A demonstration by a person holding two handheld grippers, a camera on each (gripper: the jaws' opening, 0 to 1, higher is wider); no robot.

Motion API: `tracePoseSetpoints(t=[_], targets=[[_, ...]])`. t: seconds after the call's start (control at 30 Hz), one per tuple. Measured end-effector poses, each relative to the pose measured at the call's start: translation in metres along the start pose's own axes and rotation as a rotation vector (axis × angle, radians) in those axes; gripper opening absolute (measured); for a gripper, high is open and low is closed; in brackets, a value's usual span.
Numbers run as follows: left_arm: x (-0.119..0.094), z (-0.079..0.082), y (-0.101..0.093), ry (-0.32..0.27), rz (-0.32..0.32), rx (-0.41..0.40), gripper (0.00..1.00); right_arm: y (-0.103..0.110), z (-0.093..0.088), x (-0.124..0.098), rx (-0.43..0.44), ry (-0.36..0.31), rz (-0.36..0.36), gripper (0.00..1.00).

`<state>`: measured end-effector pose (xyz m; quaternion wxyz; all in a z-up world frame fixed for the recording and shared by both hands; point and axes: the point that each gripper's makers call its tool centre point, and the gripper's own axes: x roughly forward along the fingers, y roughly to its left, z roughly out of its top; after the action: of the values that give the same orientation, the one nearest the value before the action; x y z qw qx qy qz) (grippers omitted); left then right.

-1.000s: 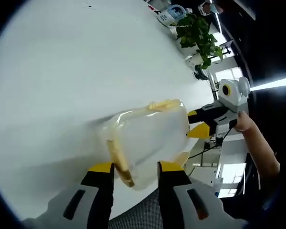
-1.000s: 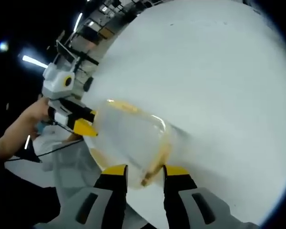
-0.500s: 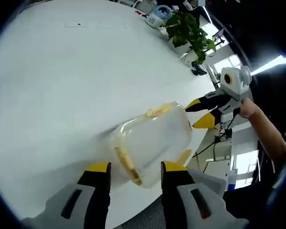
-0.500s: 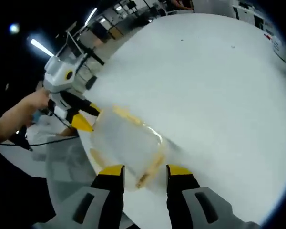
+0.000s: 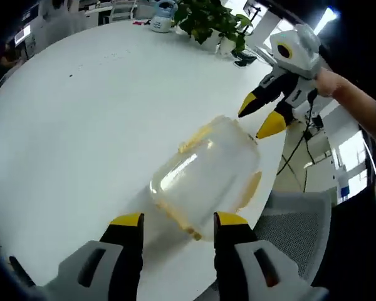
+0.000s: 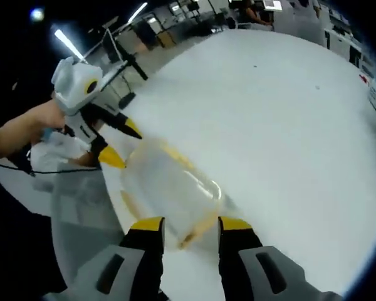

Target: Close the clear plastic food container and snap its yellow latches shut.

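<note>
The clear plastic food container (image 5: 207, 177) lies on the white round table (image 5: 81, 125), close to its near edge, with the lid down on it and yellow latches (image 5: 196, 136) showing along its sides. In the left gripper view its long axis runs from just ahead of the left gripper (image 5: 178, 221) away toward the right gripper (image 5: 263, 116), so the two tools face each other across the box, one at each short end. The left gripper is the nearer of the two: its yellow tips stand wide apart, bracketing the near end of the container without visibly touching it, and grasp nothing. The right gripper hangs just beyond the far end, tilted down toward the box, jaws parted and empty. In the right gripper view the container (image 6: 169, 188) sits straight ahead of the right gripper (image 6: 191, 224), whose tips spread to either side of its end latch (image 6: 197, 229), while the left gripper (image 6: 116, 144), gripped by a bare hand (image 6: 25, 128), points in from the opposite end. The next press likely falls on these end latches, which call for a push inward along the long axis.
</note>
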<state>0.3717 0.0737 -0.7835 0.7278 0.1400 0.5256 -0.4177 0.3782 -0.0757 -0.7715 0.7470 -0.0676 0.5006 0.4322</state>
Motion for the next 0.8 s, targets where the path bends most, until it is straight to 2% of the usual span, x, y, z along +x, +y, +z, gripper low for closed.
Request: tracePoseSetpoints(t=[0.13, 0.4, 0.6, 0.8], targets=[[-0.001, 0.01, -0.003, -0.013, 0.022, 0.094, 0.44, 0.009, 0.005, 0.0, -0.105, -0.002, -0.002, 0.33], [0.0, 0.028, -0.016, -0.042, 0.017, 0.152, 0.43, 0.023, 0.018, 0.009, -0.212, -0.002, 0.007, 0.3], [0.002, 0.031, -0.03, -0.033, 0.003, 0.218, 0.41, 0.032, 0.026, 0.014, -0.283, 0.008, 0.028, 0.28], [0.009, 0.033, -0.042, -0.025, -0.016, 0.268, 0.37, 0.037, 0.028, 0.024, -0.34, 0.045, 0.037, 0.26]])
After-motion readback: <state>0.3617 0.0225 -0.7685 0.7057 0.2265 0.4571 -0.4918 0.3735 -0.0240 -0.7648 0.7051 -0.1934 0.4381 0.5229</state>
